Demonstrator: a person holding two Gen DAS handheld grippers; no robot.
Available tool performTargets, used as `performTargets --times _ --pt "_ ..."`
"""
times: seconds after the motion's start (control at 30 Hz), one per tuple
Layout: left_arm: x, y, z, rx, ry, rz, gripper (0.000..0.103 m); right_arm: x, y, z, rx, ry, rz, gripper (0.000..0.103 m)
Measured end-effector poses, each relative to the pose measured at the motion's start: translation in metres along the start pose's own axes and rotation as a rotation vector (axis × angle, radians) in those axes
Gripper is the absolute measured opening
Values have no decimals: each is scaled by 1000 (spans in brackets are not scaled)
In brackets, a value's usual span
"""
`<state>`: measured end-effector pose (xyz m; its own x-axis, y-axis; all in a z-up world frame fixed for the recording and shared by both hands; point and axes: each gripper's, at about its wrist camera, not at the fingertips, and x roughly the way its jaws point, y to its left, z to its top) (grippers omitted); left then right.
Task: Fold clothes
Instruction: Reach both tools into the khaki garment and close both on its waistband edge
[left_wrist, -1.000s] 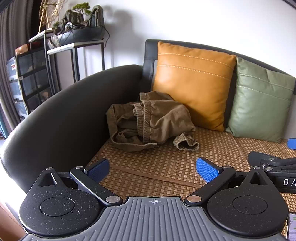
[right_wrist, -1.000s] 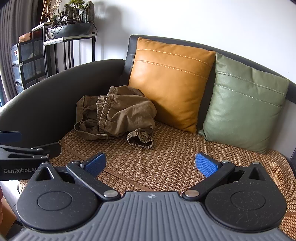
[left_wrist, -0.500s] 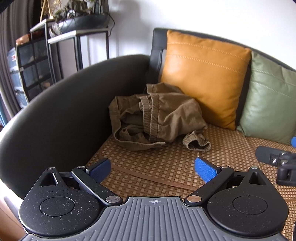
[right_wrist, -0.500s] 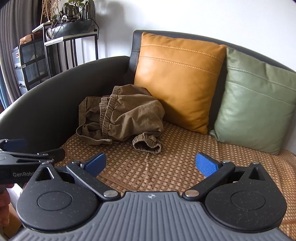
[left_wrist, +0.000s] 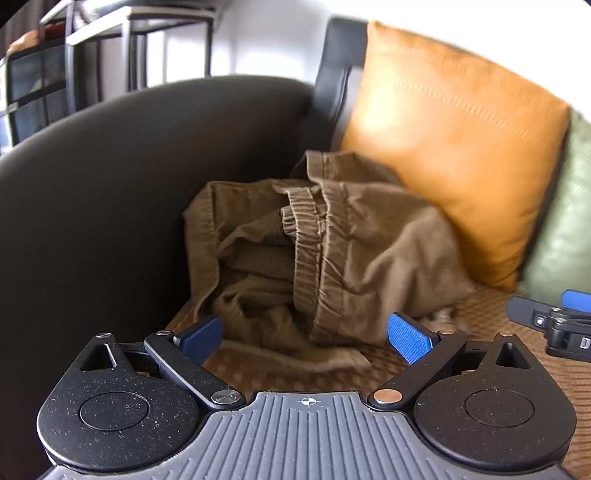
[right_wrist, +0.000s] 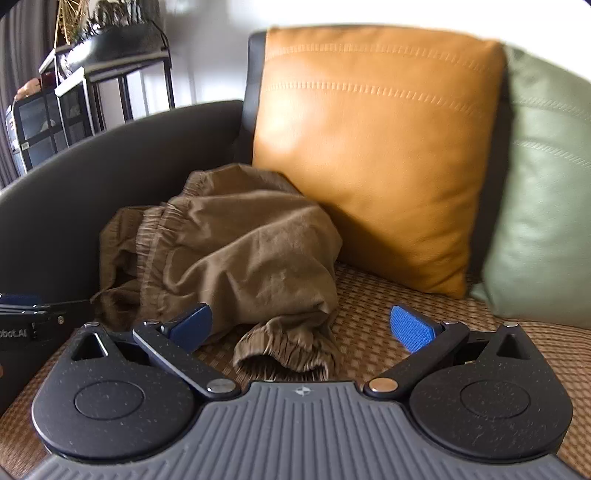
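Observation:
A crumpled pair of brown trousers (left_wrist: 332, 251) lies in the sofa's left corner, against the black armrest and the orange cushion. Its elastic waistband (left_wrist: 317, 236) runs down the heap's middle. One gathered cuff (right_wrist: 284, 350) points toward me. My left gripper (left_wrist: 304, 334) is open, its blue pads either side of the heap's near edge, nothing between them. My right gripper (right_wrist: 301, 325) is open too, with the cuff just ahead of and between its fingers. The right gripper's tip (left_wrist: 554, 317) shows at the left view's right edge, and the left gripper's tip (right_wrist: 33, 321) at the right view's left edge.
The orange cushion (right_wrist: 369, 147) and a green cushion (right_wrist: 543, 192) lean on the sofa back. A woven brown mat (right_wrist: 388, 295) covers the seat. The black armrest (left_wrist: 110, 184) curves round the left. Metal shelving (right_wrist: 110, 85) with a planter stands behind it.
Both grippers have moved forward toward the trousers, which now fill much more of each view. Both stay open. The trousers lie as before.

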<state>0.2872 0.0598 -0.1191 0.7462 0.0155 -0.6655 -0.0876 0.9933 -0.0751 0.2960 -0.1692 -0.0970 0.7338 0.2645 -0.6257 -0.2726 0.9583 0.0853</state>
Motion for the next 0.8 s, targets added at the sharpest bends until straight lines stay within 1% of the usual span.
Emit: performTargets --times 0.07,0.17,0.23,0.3,0.37,0.4,0.43,0.47,0.5,0.53,0.57,0.6,0.63,0.67,0.7,0.8 --pt "28 -3 6 8 22 10 100 27 -6 3 9 5 9 103" --pt "62 -3 11 -11 46 10 100 67 -16 7 22 14 21 103" --pt "79 0 15 -59 63 -6 100 91 -22 9 33 16 31 103" --pt "95 3 18 -97 82 -14 100 107 -25 9 47 9 44 103" --pt "109 3 19 -105 99 -12 99 121 -29 8 69 10 83 102" --pt "112 2 19 -93 100 -18 97 127 -31 6 88 11 113 102" --pt "114 0 18 -78 100 -30 84 133 -33 5 114 10 150 101" --pt "116 -2 17 -63 100 -42 57 138 -34 3 137 13 181 94" --pt "116 -6 16 -46 101 -49 51 141 -35 2 159 21 204 91" --pt "115 -10 16 -29 104 -55 43 142 -34 1 170 24 212 89" --pt "111 -14 15 -12 103 -63 26 140 -32 0 161 22 200 83" --pt "106 -18 16 5 101 -73 21 137 -29 0 146 20 191 75" --pt "100 -22 16 21 97 -71 17 132 -28 1 141 19 188 71" --pt "90 -26 17 40 91 -67 15 126 -29 3 153 20 190 60" --pt "80 -30 17 60 82 -65 14 120 -32 6 173 19 196 54" --pt "40 -35 21 98 45 -101 9 92 -40 17 212 -3 212 47"
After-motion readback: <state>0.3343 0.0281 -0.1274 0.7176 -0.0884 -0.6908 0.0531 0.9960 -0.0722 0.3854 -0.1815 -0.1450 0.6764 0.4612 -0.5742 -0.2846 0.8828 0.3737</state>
